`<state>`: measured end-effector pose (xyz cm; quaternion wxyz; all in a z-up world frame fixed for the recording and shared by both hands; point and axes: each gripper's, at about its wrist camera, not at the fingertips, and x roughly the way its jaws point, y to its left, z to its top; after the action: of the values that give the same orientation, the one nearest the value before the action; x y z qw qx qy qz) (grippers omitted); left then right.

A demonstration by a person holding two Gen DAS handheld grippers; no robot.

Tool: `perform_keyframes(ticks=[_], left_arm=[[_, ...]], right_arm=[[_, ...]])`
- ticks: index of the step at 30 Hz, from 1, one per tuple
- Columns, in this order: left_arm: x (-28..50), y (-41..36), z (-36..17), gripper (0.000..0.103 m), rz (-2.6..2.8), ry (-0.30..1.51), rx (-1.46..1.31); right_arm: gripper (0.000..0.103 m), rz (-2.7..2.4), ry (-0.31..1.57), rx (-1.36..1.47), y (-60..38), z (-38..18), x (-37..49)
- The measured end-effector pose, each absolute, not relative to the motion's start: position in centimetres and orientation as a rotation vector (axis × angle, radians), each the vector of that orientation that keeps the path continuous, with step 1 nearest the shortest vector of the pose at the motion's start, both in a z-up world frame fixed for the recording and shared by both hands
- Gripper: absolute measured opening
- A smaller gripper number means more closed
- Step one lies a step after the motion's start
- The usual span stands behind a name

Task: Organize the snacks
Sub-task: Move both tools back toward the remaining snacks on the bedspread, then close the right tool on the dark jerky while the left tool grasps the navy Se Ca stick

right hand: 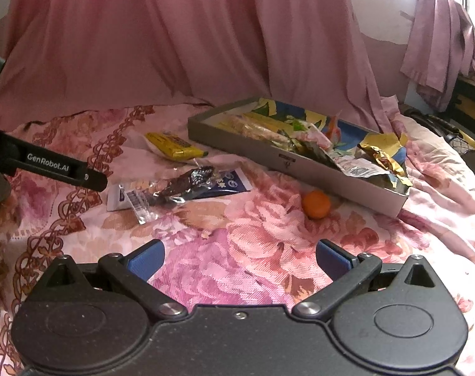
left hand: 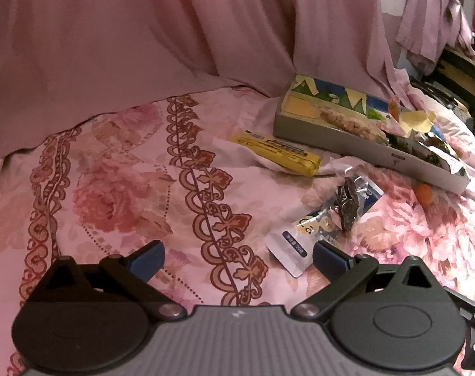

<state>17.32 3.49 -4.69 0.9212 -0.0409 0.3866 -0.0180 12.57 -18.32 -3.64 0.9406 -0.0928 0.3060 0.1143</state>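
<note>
Snacks lie scattered on a bed covered by a pink floral sheet, with pink curtains hanging at the far side.

A shallow grey box sits at the far right, angled across the sheet. It holds a jumble of wrappers, some yellow, gold and green. An orange, small and round, rests on the sheet just beside the near wall of the box.

A yellow packet lies left of the box, apart from it. Nearer the camera, a white and blue pouch lies flat, and a dark crinkled foil snack rests across it, touching it.

The left hand-held gripper hovers over the sheet with its blue-padded fingers spread wide and nothing between them. The white end of the pouch lies just beyond its right finger.

The right hand-held gripper also hangs above the sheet, fingers wide apart and holding nothing. The orange is ahead of it, slightly right. Part of the left tool, a black arm with white lettering, reaches in at the left edge of the right wrist view.
</note>
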Motion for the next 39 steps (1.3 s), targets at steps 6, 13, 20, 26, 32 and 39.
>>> perform_keyframes(ticks=[6,13,20,26,32,39], left_arm=[[17.8,3.4,-4.7,0.102,-0.04,0.788,-0.014],[18.6,2.9,-4.5,0.102,-0.13,0.769,0.102],[18.7,1.8,-4.9,0.102,-0.212,0.778,0.246],[18.4,1.6,-5.3,0.102,-0.253,0.793,0.264],[18.6,2.4,-5.4,0.102,-0.262,0.799,0.229],[19.1,2.4,-5.3,0.102,-0.281,0.792,0.207]], right_arm=[[0.102,0.222,0.636,-0.203,-18.0,-4.2,13.3],[0.102,0.21,0.672,-0.119,-18.2,-3.9,16.7],[0.102,0.214,0.794,0.06,-17.0,-3.6,23.2],[0.102,0.187,0.918,0.132,-13.7,-4.3,27.4],[0.101,0.153,0.958,0.087,-12.1,-5.9,27.9],[0.091,0.191,0.929,0.082,-14.4,-6.3,26.5]])
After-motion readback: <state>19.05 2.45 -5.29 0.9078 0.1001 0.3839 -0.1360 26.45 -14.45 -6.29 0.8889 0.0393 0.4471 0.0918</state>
